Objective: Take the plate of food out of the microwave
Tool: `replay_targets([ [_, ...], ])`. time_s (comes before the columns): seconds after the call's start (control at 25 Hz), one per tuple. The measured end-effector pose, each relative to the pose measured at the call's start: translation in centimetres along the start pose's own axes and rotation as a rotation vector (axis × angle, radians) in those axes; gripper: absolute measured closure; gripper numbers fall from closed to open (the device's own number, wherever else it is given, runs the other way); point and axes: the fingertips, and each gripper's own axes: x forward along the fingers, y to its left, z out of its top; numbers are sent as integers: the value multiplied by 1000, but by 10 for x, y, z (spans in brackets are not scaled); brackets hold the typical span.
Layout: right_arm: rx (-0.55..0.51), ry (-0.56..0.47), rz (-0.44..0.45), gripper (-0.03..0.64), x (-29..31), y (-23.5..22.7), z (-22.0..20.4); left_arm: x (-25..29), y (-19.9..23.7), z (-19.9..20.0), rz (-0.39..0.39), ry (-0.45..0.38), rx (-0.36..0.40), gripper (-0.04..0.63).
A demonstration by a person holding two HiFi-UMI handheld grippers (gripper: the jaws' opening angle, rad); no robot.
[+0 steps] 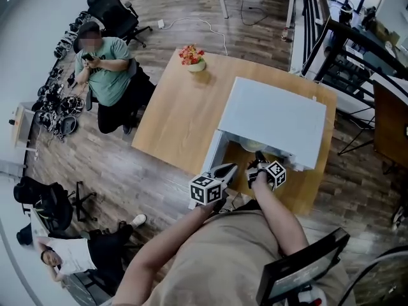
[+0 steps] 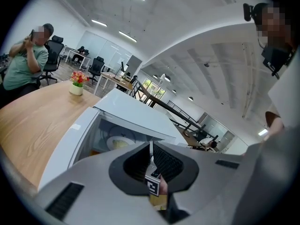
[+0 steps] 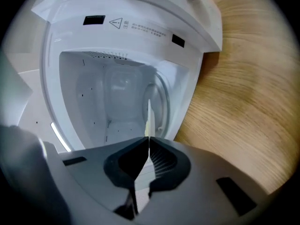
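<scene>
A white microwave (image 1: 271, 116) stands on the wooden table (image 1: 178, 113) with its door (image 1: 213, 152) swung open to the left. Inside lies a white plate (image 2: 119, 142) with yellowish food on it. My right gripper (image 1: 257, 163) reaches into the opening. In the right gripper view it (image 3: 148, 142) is shut on the plate's rim (image 3: 148, 116), which shows edge-on as a thin pale strip running away from the tips. My left gripper (image 1: 226, 169) hovers just outside the opening beside the door. Its tips (image 2: 151, 146) are together and hold nothing.
A small pot of flowers (image 1: 193, 57) stands at the table's far edge. A seated person (image 1: 105, 75) is beyond the table on the left, and another person (image 1: 70, 254) is low at the left. Office chairs (image 1: 115, 11) and cables lie on the floor.
</scene>
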Motion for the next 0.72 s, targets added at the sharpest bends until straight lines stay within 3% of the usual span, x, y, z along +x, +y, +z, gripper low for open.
replay_targets([
  [0.64,-26,53,-41,600,7,-27,14,-6,-11,-38,58,30,-55,592],
  [0.72,-38,74,-25,571,10,-26,12,-5,-12,-42,65,28,-62,592],
])
